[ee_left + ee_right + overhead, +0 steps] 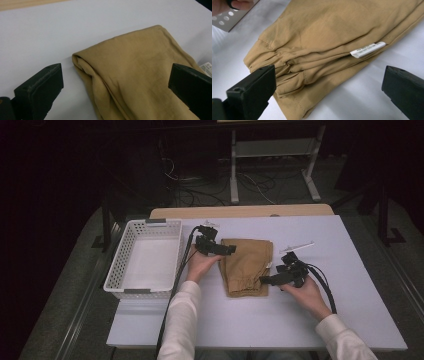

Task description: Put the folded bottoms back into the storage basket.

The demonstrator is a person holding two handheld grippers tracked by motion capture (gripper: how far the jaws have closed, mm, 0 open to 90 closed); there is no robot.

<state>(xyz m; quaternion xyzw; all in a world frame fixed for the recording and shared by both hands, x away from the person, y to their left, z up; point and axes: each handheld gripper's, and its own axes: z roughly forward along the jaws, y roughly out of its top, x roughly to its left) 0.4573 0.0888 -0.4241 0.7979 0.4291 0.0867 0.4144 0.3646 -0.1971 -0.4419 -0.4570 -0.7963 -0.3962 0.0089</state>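
Folded tan trousers [246, 266] are lying flat on the white table [350, 285], just right of the white slotted basket [145, 257], which is standing with nothing in it. A white care label [367, 49] is poking from the fold's right edge. The left gripper [220, 249] is hovering at the trousers' far-left corner, jaws spread wide, nothing clamped. The right gripper [272, 279] is hovering at the near-right elastic cuff, jaws likewise apart. Judgement: folding looks finished; gripping, lifting and placing the bundle into the basket are left.
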